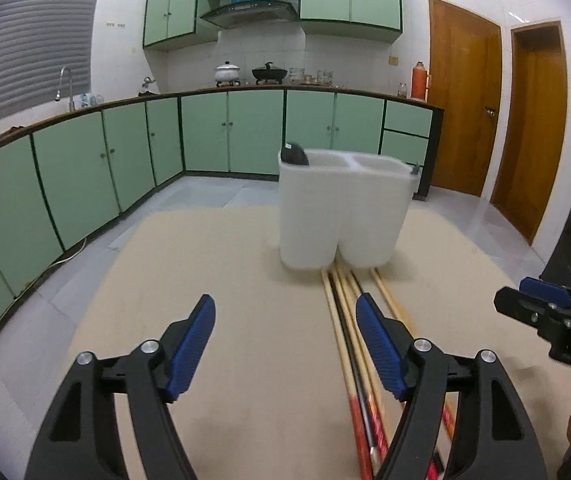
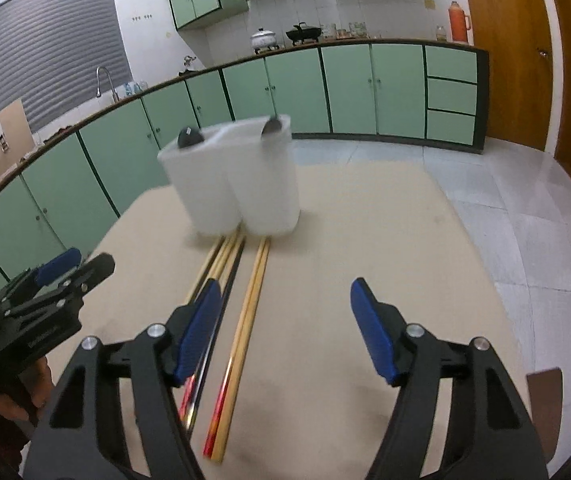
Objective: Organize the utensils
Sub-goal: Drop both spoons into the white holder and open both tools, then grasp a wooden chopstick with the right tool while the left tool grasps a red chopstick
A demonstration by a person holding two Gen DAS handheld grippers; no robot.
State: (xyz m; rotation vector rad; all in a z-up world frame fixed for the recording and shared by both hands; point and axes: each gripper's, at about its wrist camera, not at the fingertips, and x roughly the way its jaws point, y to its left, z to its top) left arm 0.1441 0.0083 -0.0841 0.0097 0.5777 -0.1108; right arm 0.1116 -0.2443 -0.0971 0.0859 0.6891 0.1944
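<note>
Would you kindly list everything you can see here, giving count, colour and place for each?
utensil holder: one, white, two compartments, far end of table.
black spoon: one, in holder's left compartment.
metal spoon: one, silver, in right compartment.
chopsticks: several, tan and black with red ends, lying on table before holder.
table: one, beige.
cabinets: many, green, along wall.
left gripper: black, blue fingers, open, empty.
right gripper: same, open, empty.

table [image 1: 205, 264]: white holder [image 1: 341, 216]; chopsticks [image 1: 349, 320] (tips toward holder)
</note>
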